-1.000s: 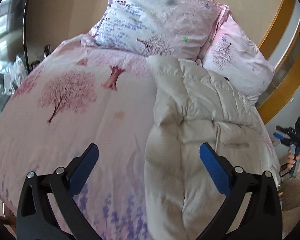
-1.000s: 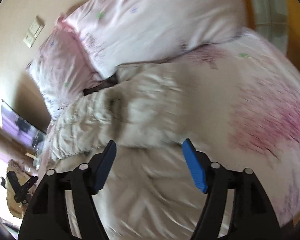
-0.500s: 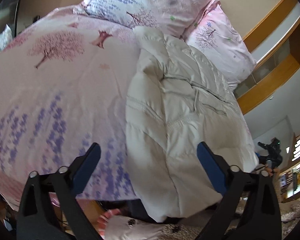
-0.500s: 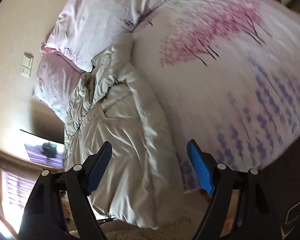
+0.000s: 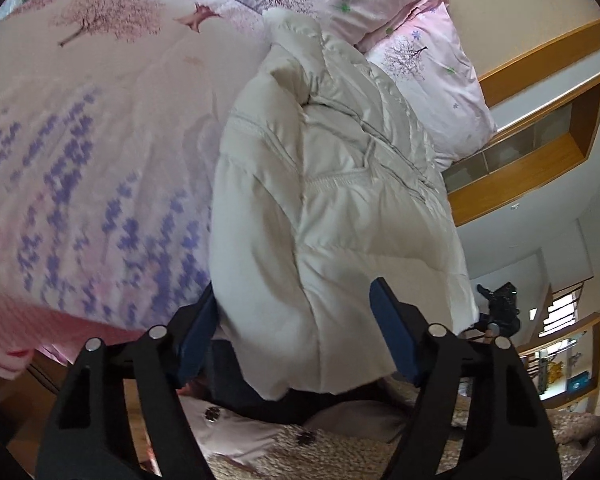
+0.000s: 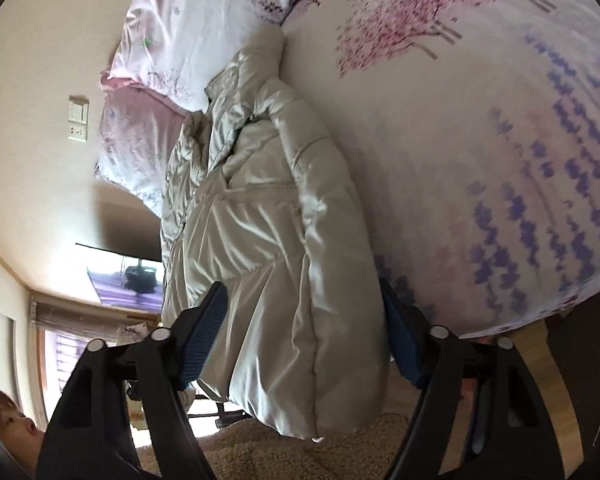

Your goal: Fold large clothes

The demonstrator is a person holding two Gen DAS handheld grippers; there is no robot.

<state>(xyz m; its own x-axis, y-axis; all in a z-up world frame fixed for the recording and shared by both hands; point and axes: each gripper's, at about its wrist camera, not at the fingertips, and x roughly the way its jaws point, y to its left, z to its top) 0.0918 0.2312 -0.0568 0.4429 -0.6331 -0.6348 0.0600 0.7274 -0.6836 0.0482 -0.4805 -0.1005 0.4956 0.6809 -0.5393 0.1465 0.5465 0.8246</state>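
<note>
A cream-white puffer coat [image 5: 332,208] lies lengthwise on the bed, with its hem hanging over the near edge. My left gripper [image 5: 296,332] is down at that hem. Its jaws are closing with the hem's left part between the blue pads [image 5: 392,340], and I see no squeeze in the fabric. In the right wrist view the same coat [image 6: 268,240] fills the middle. My right gripper [image 6: 300,340] straddles the hem's other part. Its jaws are closing too, with the pads [image 6: 202,340] close beside the padding.
A pink floral duvet [image 5: 100,140] covers the bed, with two pillows [image 5: 428,48] at its head. A shaggy beige rug [image 6: 260,452] lies below the bed edge. A wall TV [image 6: 128,280] and a wooden wall niche [image 5: 540,152] flank the bed.
Both grippers have dropped and tilted down from above the bed to its near edge. The coat's hem now sits between each pair of pads, and both jaws have narrowed.
</note>
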